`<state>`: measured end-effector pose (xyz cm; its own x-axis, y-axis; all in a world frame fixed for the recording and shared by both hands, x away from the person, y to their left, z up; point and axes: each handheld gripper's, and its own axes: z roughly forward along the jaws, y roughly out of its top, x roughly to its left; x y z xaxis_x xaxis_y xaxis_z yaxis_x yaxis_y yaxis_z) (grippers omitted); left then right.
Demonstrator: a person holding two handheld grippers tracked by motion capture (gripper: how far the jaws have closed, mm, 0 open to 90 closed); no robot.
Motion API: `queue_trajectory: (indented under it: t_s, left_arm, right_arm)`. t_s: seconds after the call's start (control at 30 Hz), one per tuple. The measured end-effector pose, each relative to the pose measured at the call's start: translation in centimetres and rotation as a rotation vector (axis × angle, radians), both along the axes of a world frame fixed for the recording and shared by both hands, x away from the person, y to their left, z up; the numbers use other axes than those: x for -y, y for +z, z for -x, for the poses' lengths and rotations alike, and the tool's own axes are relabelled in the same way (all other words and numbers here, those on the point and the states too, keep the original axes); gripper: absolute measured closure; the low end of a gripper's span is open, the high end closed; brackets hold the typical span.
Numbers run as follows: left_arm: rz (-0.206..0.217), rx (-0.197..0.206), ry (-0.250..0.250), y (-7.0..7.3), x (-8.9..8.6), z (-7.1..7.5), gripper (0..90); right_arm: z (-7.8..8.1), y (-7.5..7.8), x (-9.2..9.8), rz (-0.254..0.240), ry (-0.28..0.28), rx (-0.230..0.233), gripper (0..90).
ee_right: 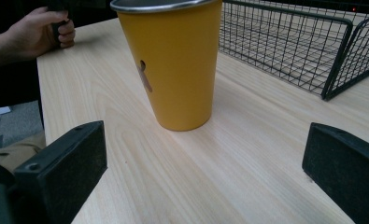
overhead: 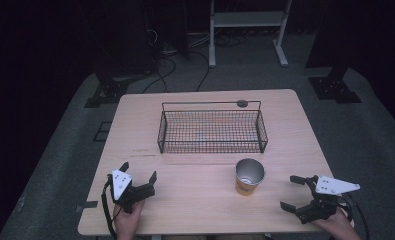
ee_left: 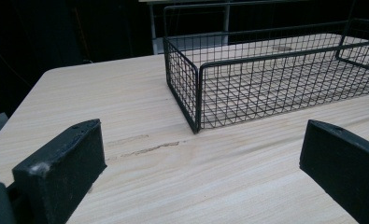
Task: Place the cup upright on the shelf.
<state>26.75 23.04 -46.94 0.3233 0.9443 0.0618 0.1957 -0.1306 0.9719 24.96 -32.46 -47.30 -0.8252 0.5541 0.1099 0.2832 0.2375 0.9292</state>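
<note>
A yellow cup (overhead: 248, 177) with a silver metal rim stands upright on the wooden table (overhead: 195, 200), in front of a black wire basket (overhead: 212, 131). My right gripper (overhead: 291, 192) rests open near the table's front right, its jaws pointing left at the cup (ee_right: 173, 65), apart from it. At the front left my left gripper (overhead: 138, 171) is open too, with nothing between its jaws. It faces the basket's near left corner (ee_left: 196, 100). The basket looks empty.
A small dark round spot (overhead: 242, 103) sits on the table behind the basket. The person's other hand (ee_right: 39, 30) shows beyond the cup in the right gripper view. Black stands and cables lie on the grey floor beyond the table.
</note>
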Motion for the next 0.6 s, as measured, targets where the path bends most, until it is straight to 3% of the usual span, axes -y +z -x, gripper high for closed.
queue_trajectory:
  t_s: [0.6]
  left_arm:
    - [0.006,0.002,0.005,0.0,-0.1,0.1,0.0]
  right_arm:
    - [-0.3,0.9,-2.7,0.008,0.029,0.018,0.0]
